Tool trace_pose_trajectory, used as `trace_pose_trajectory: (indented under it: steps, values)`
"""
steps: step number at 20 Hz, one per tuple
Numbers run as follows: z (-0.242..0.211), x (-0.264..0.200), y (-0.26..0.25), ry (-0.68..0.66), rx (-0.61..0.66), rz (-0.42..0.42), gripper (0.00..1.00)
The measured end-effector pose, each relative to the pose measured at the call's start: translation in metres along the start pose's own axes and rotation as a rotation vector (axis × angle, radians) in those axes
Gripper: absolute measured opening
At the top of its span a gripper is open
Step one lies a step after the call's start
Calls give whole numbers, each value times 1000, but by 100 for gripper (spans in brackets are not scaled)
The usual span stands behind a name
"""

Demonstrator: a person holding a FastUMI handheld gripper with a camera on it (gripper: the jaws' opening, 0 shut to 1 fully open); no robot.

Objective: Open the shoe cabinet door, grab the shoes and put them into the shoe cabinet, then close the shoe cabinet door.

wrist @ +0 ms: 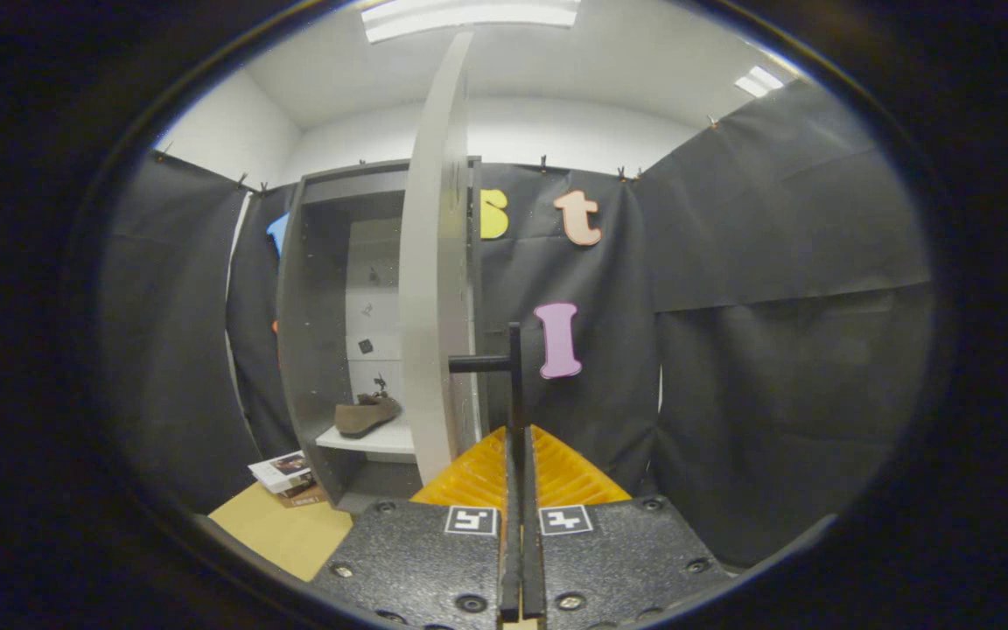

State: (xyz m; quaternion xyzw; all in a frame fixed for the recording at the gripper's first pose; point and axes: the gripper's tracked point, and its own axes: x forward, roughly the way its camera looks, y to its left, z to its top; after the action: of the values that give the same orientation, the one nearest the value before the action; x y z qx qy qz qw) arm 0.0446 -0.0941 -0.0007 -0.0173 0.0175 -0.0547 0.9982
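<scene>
Closing step: brown suede shoe (366, 415) already shelved in grey shoe cabinet (311, 350). Gripper (517, 455) clamped on black bar handle (514, 367) of grey door (434, 280); door to be swung shut next.

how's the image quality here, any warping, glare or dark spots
Gripper view: fisheye warp bows the open door into a curve; ceiling lights blow out to white glare; the cabinet interior is dim, yet the shoe on its shelf stays readable; the claw, shut on the door handle, looks sharp.
</scene>
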Motion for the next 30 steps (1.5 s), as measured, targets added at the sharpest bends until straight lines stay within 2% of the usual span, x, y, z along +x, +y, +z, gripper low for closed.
trace_pose_trajectory:
  steps: [3,5,8,11,17,20,26,30]
  values:
    - [3,-12,-14,-25,61,-65,8]
    - [-2,-29,-9,-49,97,-42,26]
    - [-11,-63,5,-125,105,-5,64]
    - [-27,-79,11,-161,42,-54,100]
    - [-50,-90,56,-246,-114,-20,100]
    - [-77,-76,86,-234,-148,9,100]
    - [-154,-31,134,-149,-63,83,100]
    - [-224,12,158,-47,9,117,100]
